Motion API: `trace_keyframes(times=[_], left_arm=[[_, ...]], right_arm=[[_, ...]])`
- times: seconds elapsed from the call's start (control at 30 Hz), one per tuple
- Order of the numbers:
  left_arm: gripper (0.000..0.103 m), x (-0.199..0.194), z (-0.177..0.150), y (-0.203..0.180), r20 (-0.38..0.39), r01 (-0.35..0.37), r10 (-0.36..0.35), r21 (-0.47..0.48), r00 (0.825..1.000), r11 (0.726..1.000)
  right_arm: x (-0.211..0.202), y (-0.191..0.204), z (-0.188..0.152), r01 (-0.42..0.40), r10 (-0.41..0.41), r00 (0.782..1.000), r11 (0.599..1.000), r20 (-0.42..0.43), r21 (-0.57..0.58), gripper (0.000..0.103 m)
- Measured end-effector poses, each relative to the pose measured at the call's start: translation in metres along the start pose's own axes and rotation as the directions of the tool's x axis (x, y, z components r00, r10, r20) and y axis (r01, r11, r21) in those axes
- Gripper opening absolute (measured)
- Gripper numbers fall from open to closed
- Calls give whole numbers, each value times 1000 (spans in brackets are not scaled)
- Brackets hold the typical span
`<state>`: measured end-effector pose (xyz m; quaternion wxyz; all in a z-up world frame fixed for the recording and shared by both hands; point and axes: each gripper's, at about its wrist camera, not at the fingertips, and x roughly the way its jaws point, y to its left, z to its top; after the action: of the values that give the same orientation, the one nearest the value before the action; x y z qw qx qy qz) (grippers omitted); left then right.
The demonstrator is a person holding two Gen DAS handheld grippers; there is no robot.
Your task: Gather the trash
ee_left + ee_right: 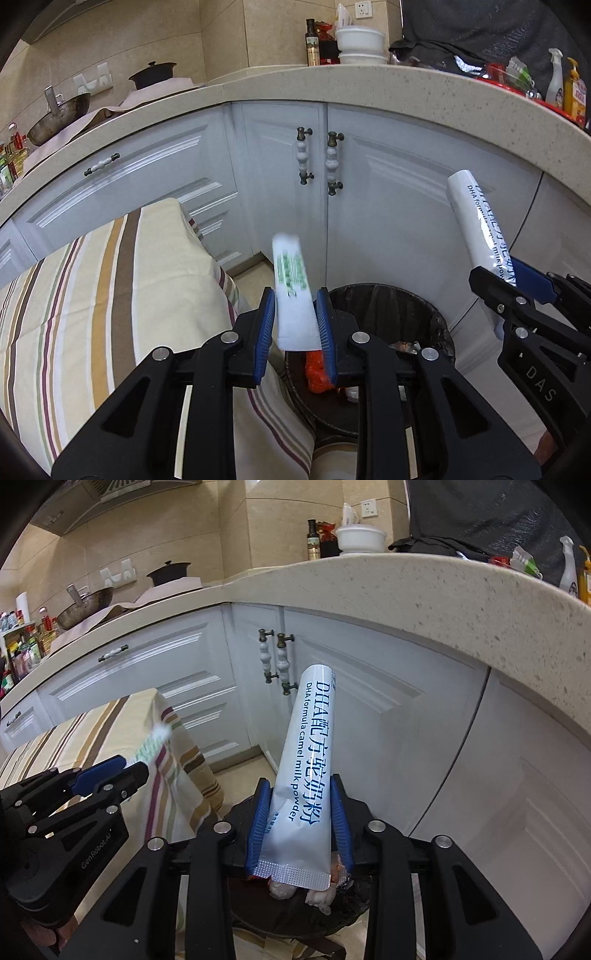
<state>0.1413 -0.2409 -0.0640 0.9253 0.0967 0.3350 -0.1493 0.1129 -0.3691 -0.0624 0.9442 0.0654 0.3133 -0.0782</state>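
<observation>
My left gripper (295, 295) is shut on a white sachet with green print (293, 295), held upright at the near left edge of a black-lined trash bin (436, 321). My right gripper (301, 786) is shut on a white milk powder sachet with blue lettering (306, 771), held upright over the same bin (354, 893). Orange and white rubbish (316, 373) lies inside the bin. In the left wrist view, the right gripper (509, 284) and its sachet (476, 229) show at the right. In the right wrist view, the left gripper (125, 768) shows at the left.
A table with a striped cloth (92, 295) stands just left of the bin. White cabinet doors (369, 206) with beaded handles stand behind it, under a speckled countertop (332, 85) that carries bowls, bottles and pans.
</observation>
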Motion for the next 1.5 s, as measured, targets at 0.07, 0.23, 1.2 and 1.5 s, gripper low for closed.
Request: trace_keyframes(times=[0.07,0.23,1.2,1.5], left_arm=[[49,6,0,-2,-18,1,-1,0,1000,1000],[57,3,2,-1,-5,5,-5,2,1000,1000],[81,-118,2,84,234,-79,96,-83,967,993],[82,-136,-11,104,252,-71,96,-106,963,992]], right_arm=[[4,-5,0,11,-11,1000,1000,-4,9,44],[1,-10,4,26,-26,1000,999,14,24,47],[-84,60,15,1,8,985,999,171,-54,66],[-107,75,6,11,2,981,998,192,-66,67]])
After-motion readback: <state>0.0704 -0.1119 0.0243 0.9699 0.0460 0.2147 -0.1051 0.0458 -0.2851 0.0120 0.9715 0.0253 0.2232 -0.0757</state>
